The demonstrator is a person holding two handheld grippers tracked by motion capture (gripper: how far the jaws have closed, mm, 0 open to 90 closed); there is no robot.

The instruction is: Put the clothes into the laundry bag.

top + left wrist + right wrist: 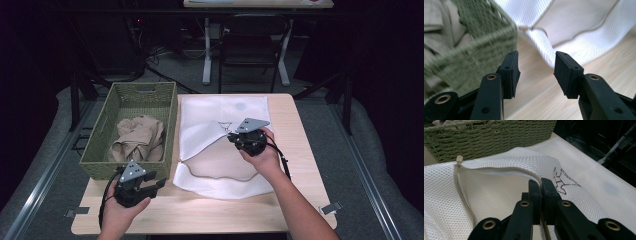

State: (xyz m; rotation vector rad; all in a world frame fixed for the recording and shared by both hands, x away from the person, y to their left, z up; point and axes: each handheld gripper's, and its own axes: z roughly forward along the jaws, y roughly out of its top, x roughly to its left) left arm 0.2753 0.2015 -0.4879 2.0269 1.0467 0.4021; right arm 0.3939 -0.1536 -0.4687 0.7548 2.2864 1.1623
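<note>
White mesh laundry bag (220,145) lies flat on the table (300,150), just right of the green woven basket (131,125); the basket holds crumpled beige clothes (137,139). Right gripper (248,136) has its jaws pressed together on the upper edge of the bag's zipped opening, pinching mesh and zipper tape (499,168) and lifting that lip so the mouth gapes toward the basket side; zipper pull (459,159) sits at the end of the opening nearest the basket. Left gripper (150,186) hangs at the near right corner of the basket, jaws spread about halfway with nothing between the pads (511,72), bare tabletop showing in the gap. Key relation: the bag's opening runs along its near-left part, its lower lip lying ahead and to the right of the left gripper, while the clothes lie ahead and to its left over the basket wall. Left hand is the free one and nearer to both; judged next: reach into the basket or take the lower lip
</note>
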